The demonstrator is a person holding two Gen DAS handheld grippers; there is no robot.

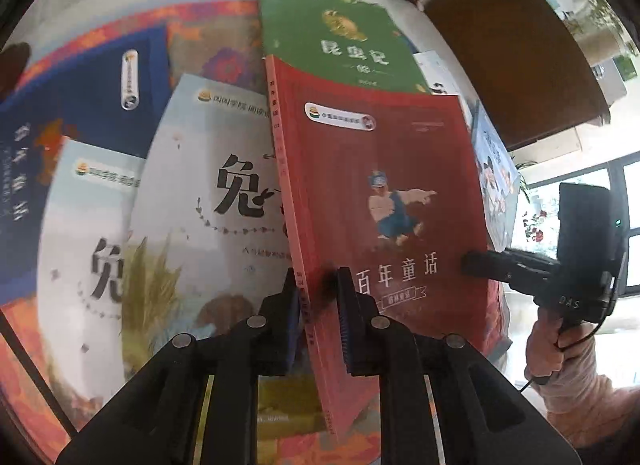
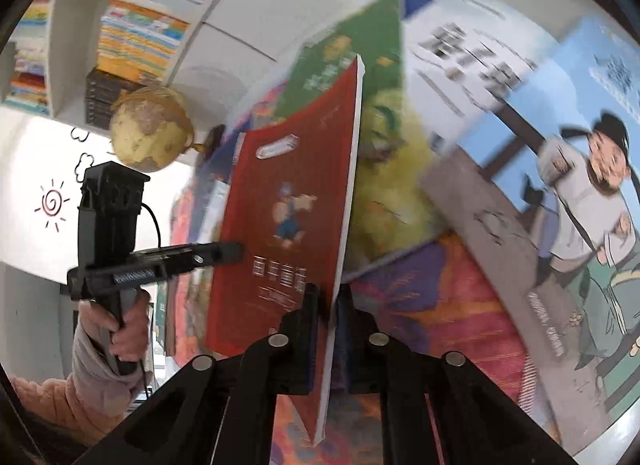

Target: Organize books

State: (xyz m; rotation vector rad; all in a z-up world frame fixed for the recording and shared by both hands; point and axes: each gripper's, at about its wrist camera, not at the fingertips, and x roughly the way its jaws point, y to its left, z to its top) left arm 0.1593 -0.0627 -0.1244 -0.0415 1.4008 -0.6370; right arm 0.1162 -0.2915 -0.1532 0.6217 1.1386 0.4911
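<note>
Left wrist view shows the left gripper [image 1: 318,285] pinching the red book [image 1: 384,201] by its spine edge, pads pressed on either cover, while the right gripper [image 1: 474,261] reaches in from the side and bites the same book at its opposite, page-side edge. From the right wrist view, the right gripper [image 2: 328,297] has its pads squeezed tight on the white page edge of the red book [image 2: 288,201], and the left gripper [image 2: 236,251] is seen gripping the far edge, carried by a hand [image 2: 128,329] in a pale sleeve. The book is tilted up off the pile, held between the two tools above the other books: a green book [image 1: 340,37] behind it, a pale rabbit-titled book [image 1: 208,193] beside it, a dark blue book [image 1: 92,93] further off, all scattered on a patterned cloth [image 1: 212,37]. The step in hand looks like lifting one book clear of the heap. A bookshelf [image 2: 132,25] and a globe [image 2: 150,129] stand beyond; whether the shelf is the goal I cannot tell. Next, both tools would need to move together, keeping the grip even so the thin book neither bends nor slips, then set it down squarely.
</note>
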